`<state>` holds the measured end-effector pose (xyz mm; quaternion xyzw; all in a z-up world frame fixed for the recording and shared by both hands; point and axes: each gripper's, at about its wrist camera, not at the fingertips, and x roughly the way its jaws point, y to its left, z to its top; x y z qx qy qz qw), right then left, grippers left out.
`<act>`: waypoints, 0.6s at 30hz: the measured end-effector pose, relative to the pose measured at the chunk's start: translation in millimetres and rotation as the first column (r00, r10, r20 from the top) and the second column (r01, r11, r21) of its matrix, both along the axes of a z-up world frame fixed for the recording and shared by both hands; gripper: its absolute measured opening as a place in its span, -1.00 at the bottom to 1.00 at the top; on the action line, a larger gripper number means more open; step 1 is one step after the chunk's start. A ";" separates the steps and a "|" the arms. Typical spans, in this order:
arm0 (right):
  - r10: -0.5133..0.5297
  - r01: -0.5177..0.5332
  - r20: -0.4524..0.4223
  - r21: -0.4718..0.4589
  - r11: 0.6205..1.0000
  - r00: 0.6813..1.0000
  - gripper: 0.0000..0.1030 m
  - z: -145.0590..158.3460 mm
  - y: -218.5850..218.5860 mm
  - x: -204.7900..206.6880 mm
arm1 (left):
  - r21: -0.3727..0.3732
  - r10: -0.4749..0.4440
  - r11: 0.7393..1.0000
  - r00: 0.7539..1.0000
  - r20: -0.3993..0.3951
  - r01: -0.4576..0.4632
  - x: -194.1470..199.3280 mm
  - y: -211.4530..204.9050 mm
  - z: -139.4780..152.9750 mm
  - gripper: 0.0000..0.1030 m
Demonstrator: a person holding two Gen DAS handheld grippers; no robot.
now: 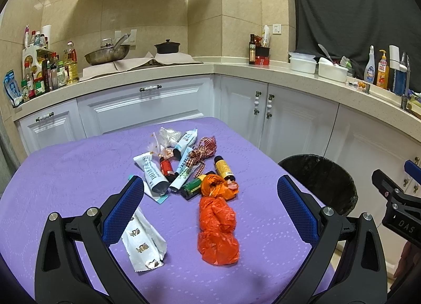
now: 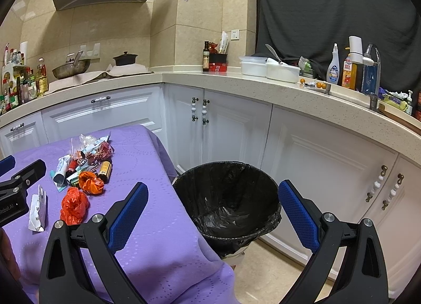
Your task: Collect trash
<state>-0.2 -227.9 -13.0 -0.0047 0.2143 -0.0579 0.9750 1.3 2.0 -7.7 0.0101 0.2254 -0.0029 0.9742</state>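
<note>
Step in hand, as I judge it: pre-grasp, nothing collected yet. I hold the left gripper (image 1: pixel 210 206) above the table (image 1: pixel 79 172), jaws spread wide and empty. The red bag (image 1: pixel 218 230) lies between the 2 fingers, table-level, near side of the trash pile (image 1: pixel 184 162). The right gripper (image 2: pixel 213 214) is likewise spread and empty, hanging over the bin (image 2: pixel 229 198), which stands on the floor just beside the table's right edge.

Bag orientation: a crumpled roll, long axis running roughly away from me toward the pile, i.e. parallel to the finger direction. Its far end touches an orange bag (image 1: pixel 218 185).

Next move, est.: lower the left gripper approx. straight down, straddle the roll across its short axis, close. Soft plastic will prob. compress, so close fully. A white wrapper (image 1: pixel 144 241) lies just left of the bag, partly behind the left finger; keep clear of it.
</note>
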 end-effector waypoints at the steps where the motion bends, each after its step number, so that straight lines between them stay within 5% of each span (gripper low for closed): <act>1: 0.008 -0.008 -0.004 0.004 1.000 1.000 0.87 -0.7 -0.7 1.2 | -0.001 0.005 1.000 1.000 -0.008 -0.005 0.2 1.9 -1.8 0.92; 11: 0.156 -0.155 -0.037 0.020 0.988 0.987 0.87 -11.7 37.1 16.7 | -0.029 0.109 0.993 0.990 -0.089 -0.112 -0.6 54.0 -22.3 0.92; 18: 0.325 -0.321 -0.064 0.068 0.945 0.944 0.87 -24.6 87.3 32.6 | -0.016 0.200 0.979 0.970 -0.136 -0.204 -9.0 98.8 -39.6 0.86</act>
